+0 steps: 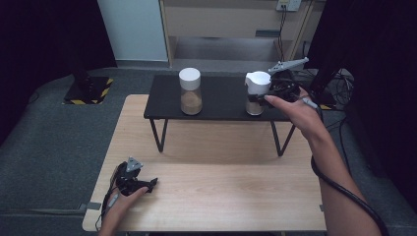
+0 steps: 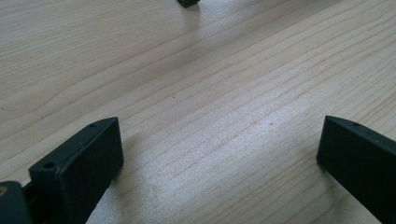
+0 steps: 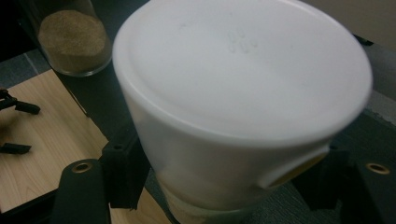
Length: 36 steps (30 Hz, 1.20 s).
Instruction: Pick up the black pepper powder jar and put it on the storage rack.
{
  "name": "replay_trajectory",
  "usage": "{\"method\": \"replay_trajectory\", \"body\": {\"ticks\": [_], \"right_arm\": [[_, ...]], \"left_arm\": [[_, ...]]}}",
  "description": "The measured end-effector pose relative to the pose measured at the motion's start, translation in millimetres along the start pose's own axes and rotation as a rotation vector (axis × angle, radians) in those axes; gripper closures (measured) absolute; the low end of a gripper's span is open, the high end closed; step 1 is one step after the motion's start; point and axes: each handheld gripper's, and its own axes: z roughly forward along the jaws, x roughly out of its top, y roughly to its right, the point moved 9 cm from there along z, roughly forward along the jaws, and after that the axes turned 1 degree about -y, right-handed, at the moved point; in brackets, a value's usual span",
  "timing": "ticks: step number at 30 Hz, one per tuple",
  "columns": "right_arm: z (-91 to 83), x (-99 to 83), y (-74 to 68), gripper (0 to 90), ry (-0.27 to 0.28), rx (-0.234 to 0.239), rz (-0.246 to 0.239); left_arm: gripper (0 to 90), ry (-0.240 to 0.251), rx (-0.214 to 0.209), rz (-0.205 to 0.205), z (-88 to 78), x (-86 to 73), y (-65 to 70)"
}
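Two glass jars of brown powder stand on a low black shelf (image 1: 216,96). The left jar (image 1: 190,92) has a white lid and stands alone; it is also in the right gripper view (image 3: 74,39). My right gripper (image 1: 260,90) is shut on the white lid (image 1: 257,81) of the right jar (image 1: 254,106). Up close, that lid (image 3: 243,70) looks tilted, with the gripper (image 3: 224,179) pressing a jaw on each side of it. My left gripper (image 1: 151,186) rests open on the wooden table (image 1: 221,182), nothing between its jaws (image 2: 219,154).
The black shelf stands on thin legs (image 1: 158,135) at the far half of the table. A black cable (image 1: 344,189) trails along the right forearm. Grey floor surrounds the table, with a pale cabinet (image 1: 221,19) behind.
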Motion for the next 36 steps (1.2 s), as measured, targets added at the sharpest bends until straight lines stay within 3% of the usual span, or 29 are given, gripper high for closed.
{"method": "replay_trajectory", "body": {"ticks": [12, 21, 27, 36], "right_arm": [[-0.9, -1.1, 0.4, 29.6, 0.009, 0.001, -0.008], [-4.0, -1.5, -4.2, 14.7, 0.007, -0.011, -0.032], [-15.5, -3.6, -7.0, 7.0, 0.025, -0.035, -0.039], [-30.7, -8.9, -13.9, 5.6, -0.004, -0.064, -0.062]], "left_arm": [[0.0, 0.0, 0.0, 0.0, 0.0, 0.0, 0.0], [0.0, 0.0, 0.0, 0.0, 0.0, 0.0, 0.0], [0.0, 0.0, -0.001, -0.001, 0.0, 0.0, 0.0], [0.0, 0.0, 0.0, 0.0, 0.0, 0.0, 0.0]]}}
